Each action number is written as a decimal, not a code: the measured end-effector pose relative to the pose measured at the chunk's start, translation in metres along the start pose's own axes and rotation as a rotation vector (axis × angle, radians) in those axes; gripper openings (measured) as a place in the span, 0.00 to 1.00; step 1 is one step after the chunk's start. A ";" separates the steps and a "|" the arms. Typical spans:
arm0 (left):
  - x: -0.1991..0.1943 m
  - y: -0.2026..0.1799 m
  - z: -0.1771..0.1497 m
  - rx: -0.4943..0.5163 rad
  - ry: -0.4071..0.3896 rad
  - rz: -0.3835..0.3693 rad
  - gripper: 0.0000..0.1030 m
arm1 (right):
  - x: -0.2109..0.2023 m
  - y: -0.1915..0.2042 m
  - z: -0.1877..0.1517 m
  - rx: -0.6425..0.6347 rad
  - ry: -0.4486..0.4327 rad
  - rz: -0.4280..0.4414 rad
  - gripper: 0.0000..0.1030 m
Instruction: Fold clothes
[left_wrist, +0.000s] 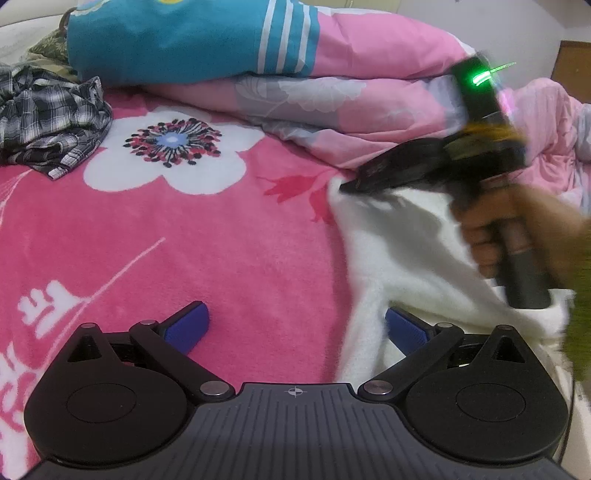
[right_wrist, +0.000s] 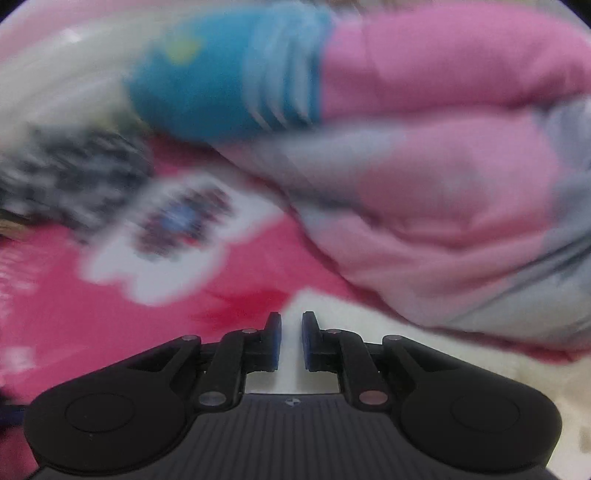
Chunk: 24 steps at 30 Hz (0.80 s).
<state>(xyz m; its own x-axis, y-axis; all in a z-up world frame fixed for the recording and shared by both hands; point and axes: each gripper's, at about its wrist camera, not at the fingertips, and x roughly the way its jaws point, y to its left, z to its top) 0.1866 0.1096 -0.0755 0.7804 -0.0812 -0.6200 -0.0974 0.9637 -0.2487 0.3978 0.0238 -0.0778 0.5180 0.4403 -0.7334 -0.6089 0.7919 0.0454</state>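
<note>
A white fleece garment (left_wrist: 406, 266) lies spread on the pink flowered blanket (left_wrist: 184, 240) at the right. In the left wrist view my left gripper (left_wrist: 295, 326) hovers low over the garment's left edge, open wide, with its right blue pad (left_wrist: 404, 328) above the white cloth and nothing between the fingers. My right gripper (left_wrist: 347, 186), held by a hand (left_wrist: 487, 236), pinches the garment's far corner, which rises to its tips. In the blurred right wrist view the right gripper (right_wrist: 291, 332) has its pads close together with white garment (right_wrist: 406, 343) in the narrow gap.
A crumpled grey plaid shirt (left_wrist: 51, 122) lies at the far left of the blanket. A bundled pink and grey quilt (left_wrist: 369, 110) and a teal striped cover (left_wrist: 166, 40) run along the back. Open blanket lies between the plaid shirt and the white garment.
</note>
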 end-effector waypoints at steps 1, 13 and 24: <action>0.000 0.000 0.000 0.001 0.001 -0.001 1.00 | -0.006 -0.007 0.002 0.040 -0.010 -0.010 0.09; -0.002 0.005 0.004 -0.019 0.001 -0.017 1.00 | -0.273 -0.084 -0.024 0.339 -0.307 -0.229 0.12; -0.029 -0.004 0.014 0.058 -0.140 0.056 0.99 | -0.535 -0.041 -0.139 0.390 -0.507 -0.325 0.13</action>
<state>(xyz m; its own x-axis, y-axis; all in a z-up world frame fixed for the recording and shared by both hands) 0.1729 0.1118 -0.0463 0.8534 0.0051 -0.5212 -0.1103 0.9790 -0.1712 0.0621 -0.3031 0.2189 0.9095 0.2241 -0.3501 -0.1666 0.9682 0.1869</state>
